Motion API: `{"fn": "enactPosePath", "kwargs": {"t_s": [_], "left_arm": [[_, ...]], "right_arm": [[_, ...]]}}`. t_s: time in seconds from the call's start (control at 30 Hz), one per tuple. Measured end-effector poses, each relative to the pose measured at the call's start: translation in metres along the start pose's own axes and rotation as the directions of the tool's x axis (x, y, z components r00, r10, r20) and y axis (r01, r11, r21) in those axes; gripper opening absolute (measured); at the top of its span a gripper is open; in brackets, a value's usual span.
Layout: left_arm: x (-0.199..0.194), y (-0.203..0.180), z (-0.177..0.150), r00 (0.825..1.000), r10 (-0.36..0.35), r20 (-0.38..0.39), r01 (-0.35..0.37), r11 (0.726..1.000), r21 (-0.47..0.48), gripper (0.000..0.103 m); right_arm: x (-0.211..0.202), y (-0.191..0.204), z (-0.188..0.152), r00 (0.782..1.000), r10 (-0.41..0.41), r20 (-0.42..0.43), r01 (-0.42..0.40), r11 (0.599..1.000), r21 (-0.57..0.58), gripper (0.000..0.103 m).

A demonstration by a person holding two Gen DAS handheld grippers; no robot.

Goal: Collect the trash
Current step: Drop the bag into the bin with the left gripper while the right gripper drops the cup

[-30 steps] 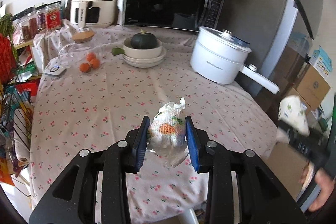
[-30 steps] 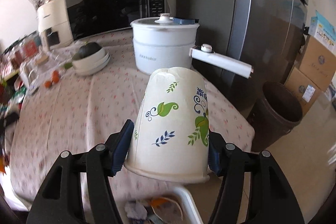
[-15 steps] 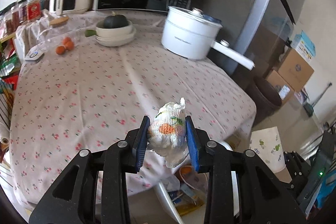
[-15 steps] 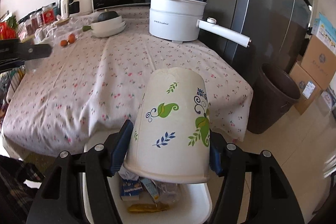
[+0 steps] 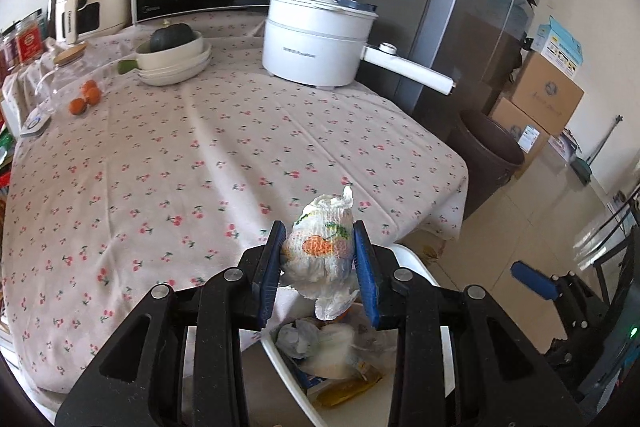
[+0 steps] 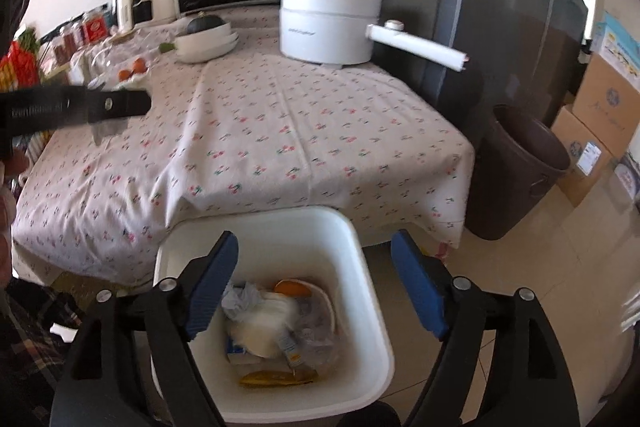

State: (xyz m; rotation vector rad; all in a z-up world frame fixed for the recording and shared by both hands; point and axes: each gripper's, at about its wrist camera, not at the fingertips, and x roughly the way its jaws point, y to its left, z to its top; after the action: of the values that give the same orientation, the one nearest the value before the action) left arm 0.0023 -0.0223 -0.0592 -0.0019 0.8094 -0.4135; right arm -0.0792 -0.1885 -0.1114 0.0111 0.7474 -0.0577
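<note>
My left gripper point(image 5: 318, 273) is shut on a crumpled white tissue wad with an orange print point(image 5: 320, 253), held over the near table edge above the white trash bin point(image 5: 416, 267). My right gripper point(image 6: 316, 285) is open and empty, directly above the same white bin point(image 6: 360, 239). The bin holds trash: a paper cup lying on its side point(image 6: 264, 323), crumpled paper point(image 6: 240, 297), wrappers and a peel. The right gripper's blue pad also shows in the left wrist view point(image 5: 534, 283).
The table with a cherry-print cloth point(image 6: 260, 131) carries a white pot with a long handle point(image 6: 332, 23), stacked bowls with a squash point(image 6: 206, 41), small oranges point(image 5: 84, 97), a microwave and an air fryer. A brown bin point(image 6: 520, 171), fridge and cardboard boxes stand at right.
My right gripper has opened and let go of the paper cup, which now lies in the white bin. My left gripper has carried the tissue wad toward the bin.
</note>
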Motion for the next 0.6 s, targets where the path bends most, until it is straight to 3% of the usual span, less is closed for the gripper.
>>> {"fn": "enactPosePath", "kwargs": {"t_s": [0.27,0.5,0.57,0.6], "left_arm": [[0.008,-0.023,-0.005,0.998,-0.048,-0.028,0.049,0.997,0.052,0.032],[0.015,-0.039,-0.013,0.995,-0.075,-0.067,0.082,0.991,0.101,0.034],[0.016,-0.042,-0.013,0.994,-0.081,-0.073,0.089,0.990,0.112,0.038],[0.017,-0.044,-0.014,0.994,-0.082,-0.076,0.091,0.989,0.120,0.046]], "right_arm": [[0.002,-0.034,0.007,0.988,-0.155,0.007,0.154,0.985,0.082,0.085],[0.002,-0.052,0.015,0.979,-0.202,0.015,0.198,0.971,0.137,0.086],[0.001,-0.053,0.016,0.977,-0.210,0.022,0.205,0.969,0.137,0.087],[0.001,-0.052,0.016,0.977,-0.211,0.025,0.206,0.969,0.134,0.087]]}}
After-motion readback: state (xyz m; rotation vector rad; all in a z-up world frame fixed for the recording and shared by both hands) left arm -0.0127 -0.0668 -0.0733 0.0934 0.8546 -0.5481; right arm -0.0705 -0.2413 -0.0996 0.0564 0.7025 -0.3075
